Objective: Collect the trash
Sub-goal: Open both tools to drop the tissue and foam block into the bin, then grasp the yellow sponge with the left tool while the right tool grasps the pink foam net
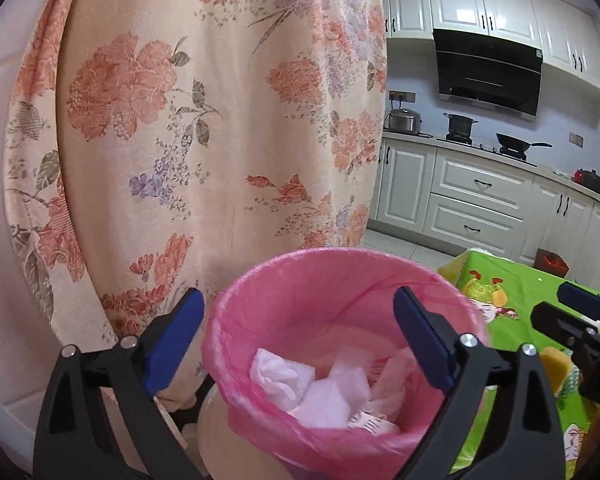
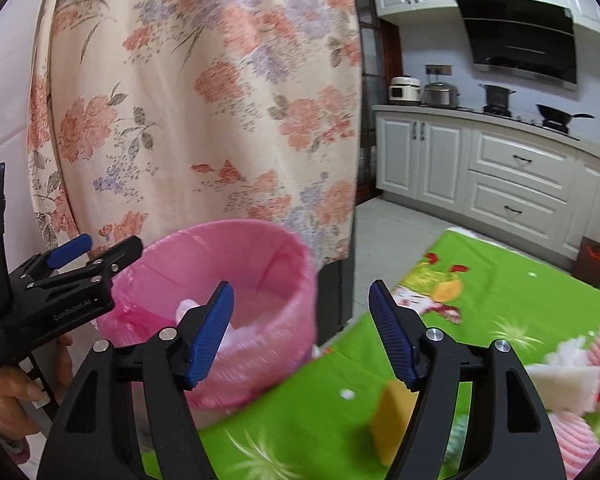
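Left wrist view looks down into the pink-lined bin, which fills the frame from centre to six o'clock with crumpled white tissues inside. The left gripper hangs released above it, jaws wide and empty. Behind stands a floral curtain. At three o'clock the right gripper sits over the green tablecloth, jaws parted around nothing. In the right wrist view a yellow sponge lies at five o'clock, more tissues at four.
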Demonstrator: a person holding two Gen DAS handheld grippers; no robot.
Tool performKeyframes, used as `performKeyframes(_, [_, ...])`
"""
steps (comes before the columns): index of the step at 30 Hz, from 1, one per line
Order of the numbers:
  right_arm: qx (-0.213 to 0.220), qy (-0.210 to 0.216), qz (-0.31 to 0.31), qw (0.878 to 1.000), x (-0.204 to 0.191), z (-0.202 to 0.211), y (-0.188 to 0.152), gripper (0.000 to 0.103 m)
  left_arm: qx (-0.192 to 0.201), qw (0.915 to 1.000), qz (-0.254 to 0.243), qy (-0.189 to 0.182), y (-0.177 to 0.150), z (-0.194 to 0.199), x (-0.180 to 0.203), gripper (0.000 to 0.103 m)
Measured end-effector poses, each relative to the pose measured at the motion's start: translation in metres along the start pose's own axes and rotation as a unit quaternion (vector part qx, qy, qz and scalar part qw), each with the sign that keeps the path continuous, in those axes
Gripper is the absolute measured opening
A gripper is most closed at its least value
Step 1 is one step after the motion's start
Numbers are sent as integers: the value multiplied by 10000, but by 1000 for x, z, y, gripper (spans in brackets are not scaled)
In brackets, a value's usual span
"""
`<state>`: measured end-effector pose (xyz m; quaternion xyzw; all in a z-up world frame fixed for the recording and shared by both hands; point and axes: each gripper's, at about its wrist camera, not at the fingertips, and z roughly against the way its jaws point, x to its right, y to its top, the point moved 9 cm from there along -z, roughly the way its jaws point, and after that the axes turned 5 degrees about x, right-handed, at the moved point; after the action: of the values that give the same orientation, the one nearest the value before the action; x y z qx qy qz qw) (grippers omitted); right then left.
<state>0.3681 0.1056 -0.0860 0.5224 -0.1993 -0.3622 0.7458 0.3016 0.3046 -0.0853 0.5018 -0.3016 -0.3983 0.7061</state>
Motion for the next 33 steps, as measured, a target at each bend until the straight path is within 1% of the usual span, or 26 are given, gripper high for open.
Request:
performKeyframes(2, [57,-113,-32,9999,11,14,-1,66,42,10000,5,-31,1,7,9,96])
performKeyframes(5, [133,-354,-84,9993,30,36,-5,67,86,9997,27,-233,1,20,32,98])
performKeyframes(7, [164,-541,-132,9983,46,52,-9,69,115,9994,-40,-322,0,26,46,98])
performKeyframes(13, [92,-1005,-216,9947,91,91,-30,69,60,9970,-135,-755,-11,43,102,98])
performKeyframes(17, [105,-1352,-305,9903,119,118,-43,70,15,9935,-315,-1096,-22,56,142,98])
performKeyframes(21, [-20,-1633,-394,9858,142,138,-61,70,-105,9880,-557,-1439,-39,69,181,98])
performKeyframes(26, [-148,-1916,-629,9793,168,156,-82,70,-190,9821,-721,-1730,-54,79,211,98])
performKeyframes(29, [-189,-2031,-696,9765,177,161,-89,70,-223,9799,-781,-1822,-61,82,222,98])
performKeyframes(33, [-252,-2079,-706,9753,181,161,-94,72,-272,9779,-833,-1900,-67,82,230,98])
